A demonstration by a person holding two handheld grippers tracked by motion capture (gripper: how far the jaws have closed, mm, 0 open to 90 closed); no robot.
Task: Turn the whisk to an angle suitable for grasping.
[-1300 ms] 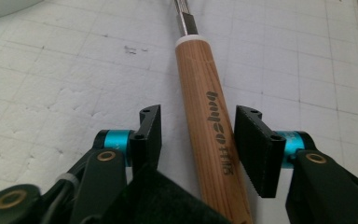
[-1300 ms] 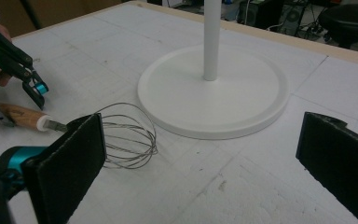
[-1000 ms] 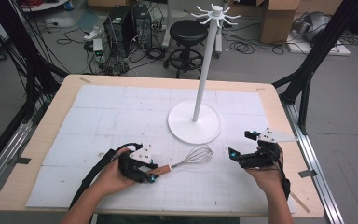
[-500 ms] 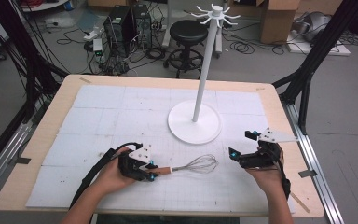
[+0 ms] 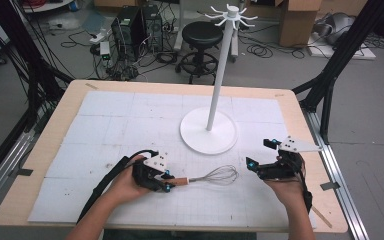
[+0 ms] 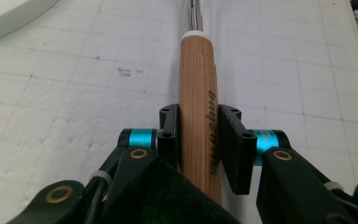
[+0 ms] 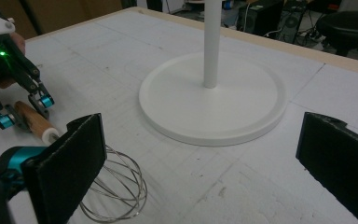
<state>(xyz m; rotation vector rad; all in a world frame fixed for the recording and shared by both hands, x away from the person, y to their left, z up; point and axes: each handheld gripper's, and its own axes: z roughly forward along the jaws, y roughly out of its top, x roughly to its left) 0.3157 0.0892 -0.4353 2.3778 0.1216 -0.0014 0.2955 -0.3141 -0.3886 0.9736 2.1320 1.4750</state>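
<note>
Soft, even light falls from overhead; the white gridded mat (image 5: 130, 125) reads bright without glare, shadows staying faint under the round white stand base (image 5: 209, 131); the high view is grainy and soft; in the left gripper view the wooden whisk handle (image 6: 198, 107) is sharp; in the right gripper view the near black jaws blur.

Left gripper view: whisk (image 6: 198, 93) wire head cut off by top edge; handle's near end hidden behind the gripper body; dark lettering on the wood too foreshortened to read. Right gripper view: stand (image 7: 213, 93) pole cropped at top; part of the wire loops hidden behind the near jaw. High view: forearms cropped at bottom.
</note>
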